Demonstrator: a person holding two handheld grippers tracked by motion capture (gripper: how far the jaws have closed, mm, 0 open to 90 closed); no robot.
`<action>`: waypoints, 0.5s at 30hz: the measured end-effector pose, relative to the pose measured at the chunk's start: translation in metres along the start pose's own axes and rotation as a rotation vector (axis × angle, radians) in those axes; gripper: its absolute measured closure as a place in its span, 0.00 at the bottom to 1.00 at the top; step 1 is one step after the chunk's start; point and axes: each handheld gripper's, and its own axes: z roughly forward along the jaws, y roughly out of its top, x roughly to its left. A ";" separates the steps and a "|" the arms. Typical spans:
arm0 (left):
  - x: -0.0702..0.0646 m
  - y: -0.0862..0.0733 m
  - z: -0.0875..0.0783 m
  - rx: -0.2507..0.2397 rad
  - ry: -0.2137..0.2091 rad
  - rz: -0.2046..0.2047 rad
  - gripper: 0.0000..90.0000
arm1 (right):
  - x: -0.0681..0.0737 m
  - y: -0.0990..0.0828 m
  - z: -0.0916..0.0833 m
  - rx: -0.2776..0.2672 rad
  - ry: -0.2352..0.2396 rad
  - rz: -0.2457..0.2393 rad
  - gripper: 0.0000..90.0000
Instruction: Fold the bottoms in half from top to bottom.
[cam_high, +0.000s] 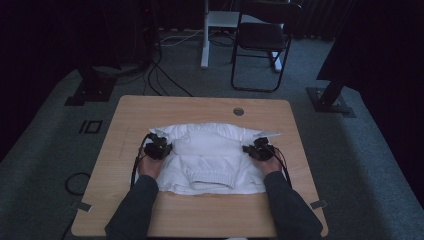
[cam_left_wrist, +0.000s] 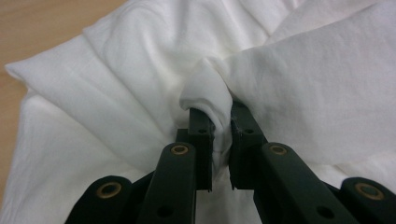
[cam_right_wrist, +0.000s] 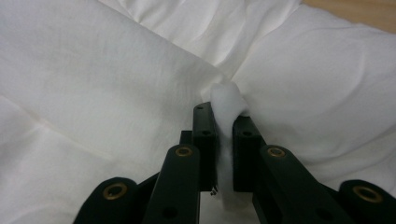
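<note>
A white sweater (cam_high: 210, 157) lies partly folded in the middle of the wooden table (cam_high: 200, 107), its ribbed hem toward the person. My left gripper (cam_high: 158, 148) sits at the garment's left edge, shut on a pinched fold of the white cloth (cam_left_wrist: 208, 93). At the right edge my right gripper (cam_high: 259, 149) is shut on another bunched ridge of the cloth (cam_right_wrist: 227, 100). In both gripper views the black jaws stand close together with fabric squeezed between them. A dark-sleeved forearm leads back from each gripper.
A round cable hole (cam_high: 238, 111) sits near the table's far edge. Beyond the table stand a black chair (cam_high: 262, 40), a white desk leg (cam_high: 205, 35) and loose cables (cam_high: 165, 80) on grey carpet. Black stand bases (cam_high: 330, 100) flank the table.
</note>
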 end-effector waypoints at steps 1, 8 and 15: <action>0.001 0.002 0.002 -0.002 0.003 -0.012 0.91 | -0.001 0.003 0.003 -0.005 -0.008 0.003 0.92; 0.006 0.008 0.007 -0.010 -0.011 -0.083 0.91 | -0.006 0.009 0.012 -0.022 0.000 0.063 0.93; 0.017 0.021 -0.019 -0.122 -0.063 -0.158 0.93 | -0.007 0.018 0.000 -0.041 0.000 0.062 0.94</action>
